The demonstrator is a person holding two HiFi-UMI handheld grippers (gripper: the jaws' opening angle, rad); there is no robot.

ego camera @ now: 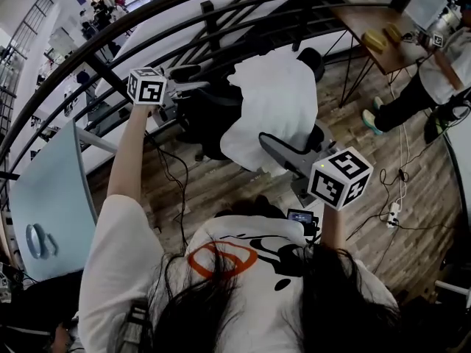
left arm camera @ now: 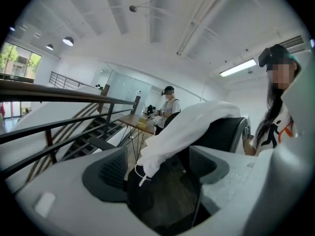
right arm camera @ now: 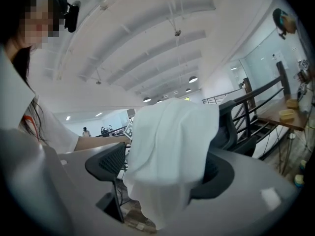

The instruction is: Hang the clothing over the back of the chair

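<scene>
A white garment (ego camera: 272,101) lies draped over the back of a black office chair (ego camera: 206,120) and hangs down both sides. My left gripper (ego camera: 193,79) is held at the chair's left side, open, with nothing between its jaws; in the left gripper view the chair's mesh seat (left arm camera: 167,191) shows through the gap, with the garment (left arm camera: 187,127) above it. My right gripper (ego camera: 283,157) is at the garment's lower edge, open wide. In the right gripper view the hanging cloth (right arm camera: 167,151) fills the gap between the pads (right arm camera: 106,163).
A dark metal railing (ego camera: 184,20) and a staircase run behind the chair. A wooden table (ego camera: 368,20) with yellow objects stands at the far right, with another person (ego camera: 434,65) beside it. Cables and a power strip (ego camera: 394,213) lie on the wood floor. A pale desk (ego camera: 44,190) is at my left.
</scene>
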